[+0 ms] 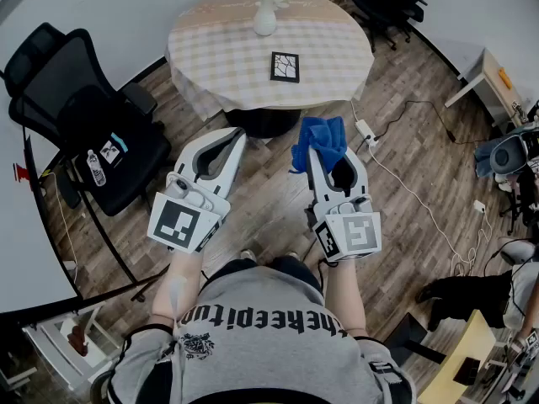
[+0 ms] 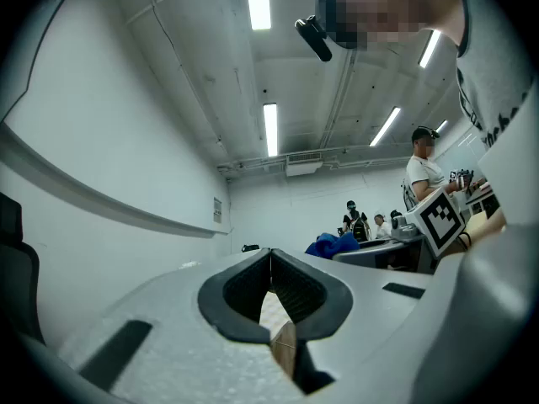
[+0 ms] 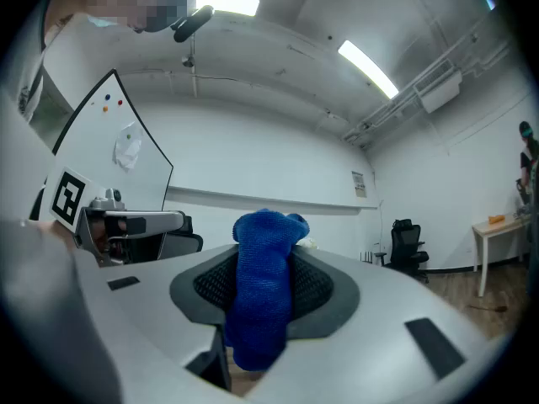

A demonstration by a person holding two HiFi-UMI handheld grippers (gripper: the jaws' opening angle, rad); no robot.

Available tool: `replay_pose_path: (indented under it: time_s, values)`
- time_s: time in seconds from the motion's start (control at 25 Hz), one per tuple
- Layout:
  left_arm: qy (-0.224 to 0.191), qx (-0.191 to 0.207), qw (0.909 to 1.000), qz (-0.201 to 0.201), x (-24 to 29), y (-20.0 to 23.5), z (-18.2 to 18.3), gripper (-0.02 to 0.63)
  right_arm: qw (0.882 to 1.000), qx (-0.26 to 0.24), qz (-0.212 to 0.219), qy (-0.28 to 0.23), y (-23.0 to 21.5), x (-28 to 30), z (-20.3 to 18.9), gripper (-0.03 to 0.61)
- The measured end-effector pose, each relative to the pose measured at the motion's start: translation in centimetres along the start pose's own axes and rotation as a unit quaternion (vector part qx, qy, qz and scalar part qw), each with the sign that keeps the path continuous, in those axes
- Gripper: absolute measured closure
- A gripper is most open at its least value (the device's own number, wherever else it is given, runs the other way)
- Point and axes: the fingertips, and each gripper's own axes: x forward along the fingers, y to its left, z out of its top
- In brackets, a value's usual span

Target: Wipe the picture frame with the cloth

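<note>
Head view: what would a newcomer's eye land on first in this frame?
The bright blue cloth stands out, bunched in the shut jaws of the right gripper near the middle of the view. Beyond it, the small dark picture frame lies flat on the round table with a checked cover, near a white vase of flowers. The left gripper is shut and empty, beside the right one.
</note>
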Motion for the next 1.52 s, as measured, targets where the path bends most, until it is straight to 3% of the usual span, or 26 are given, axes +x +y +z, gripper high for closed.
replay_pose_path:
  time_s: [0.84, 1.52]
  values:
    - [-0.003, -0.015, 0.9997, -0.019, 0.1, 0.9, -0.5, 0.597, 1.0, -0.019, -0.009, 0.003, 1.3, 0.6, -0.4, 0.433]
    - [-0.003, -0.001, 1.0, 0.009, 8.2, 4.9, -2.5, 0.598, 1.0, 0.003, 0.024, -0.011, -5.1, 8.5, -0.9, 0.433]
